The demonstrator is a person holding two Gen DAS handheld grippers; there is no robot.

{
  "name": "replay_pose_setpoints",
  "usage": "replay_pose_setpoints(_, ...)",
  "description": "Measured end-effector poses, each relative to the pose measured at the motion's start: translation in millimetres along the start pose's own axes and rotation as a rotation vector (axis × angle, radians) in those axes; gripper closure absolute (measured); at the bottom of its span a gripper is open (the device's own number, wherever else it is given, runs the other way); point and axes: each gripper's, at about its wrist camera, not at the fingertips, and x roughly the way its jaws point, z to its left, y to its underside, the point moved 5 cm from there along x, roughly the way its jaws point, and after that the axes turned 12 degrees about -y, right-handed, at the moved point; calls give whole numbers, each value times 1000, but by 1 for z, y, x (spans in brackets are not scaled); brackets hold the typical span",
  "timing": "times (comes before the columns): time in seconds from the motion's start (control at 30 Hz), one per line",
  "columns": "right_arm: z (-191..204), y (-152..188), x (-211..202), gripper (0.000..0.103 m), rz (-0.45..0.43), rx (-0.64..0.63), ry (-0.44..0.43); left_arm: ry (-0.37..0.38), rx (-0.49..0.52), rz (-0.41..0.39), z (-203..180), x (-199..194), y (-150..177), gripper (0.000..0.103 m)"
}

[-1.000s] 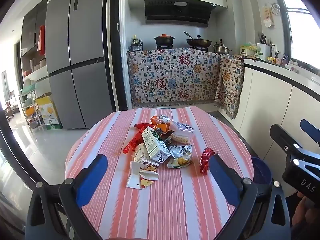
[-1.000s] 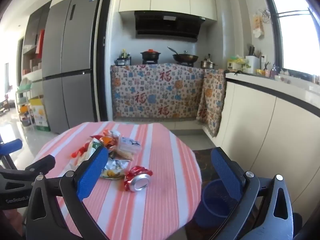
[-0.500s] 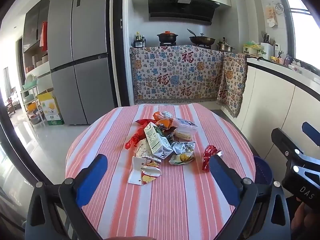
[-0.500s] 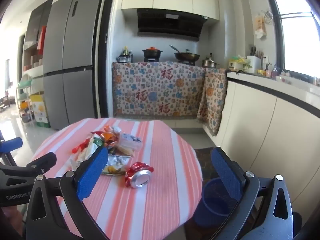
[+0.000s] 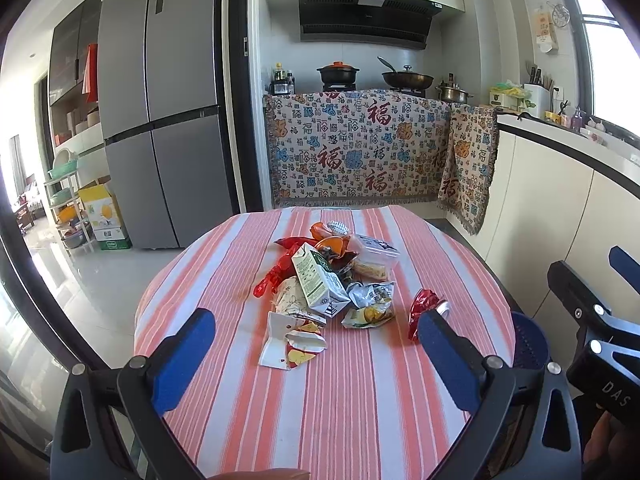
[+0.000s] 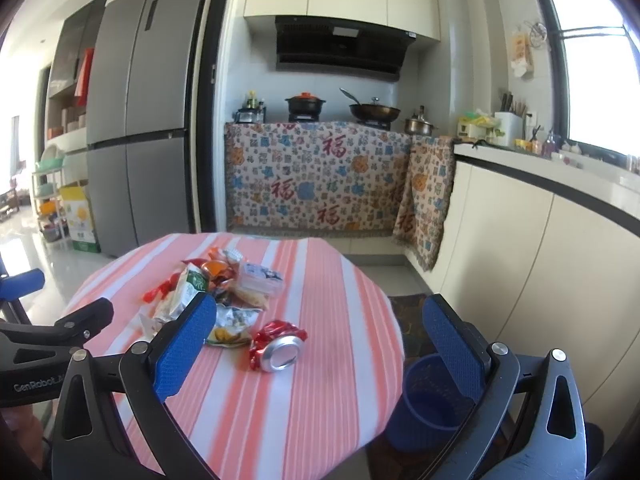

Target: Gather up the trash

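both grippers, left [image 5: 316,354] & right [image 6: 316,334], hover w/ jaws wide, nothing held. trash pile [image 5: 328,276] sits mid table [image 5: 360,420]; crushed can [image 6: 278,346] lies apart on the bin [image 6: 430,394] side. risks imo: can rolls off the edge if nudged; thin wrappers slip or snag the cloth; carton [image 5: 318,280] grab drags neighbours.

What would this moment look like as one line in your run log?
phase: approach | left tongs: open, empty | right tongs: open, empty | trash pile: on table | crushed can: untouched | blue bin: beside table
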Motion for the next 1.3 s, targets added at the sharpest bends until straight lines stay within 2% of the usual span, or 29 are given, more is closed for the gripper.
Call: replay_pose_setpoints(1.3, 2, 0, 0, 0, 5, -3, 1, -7, 5, -4, 0, 0, 1, 0)
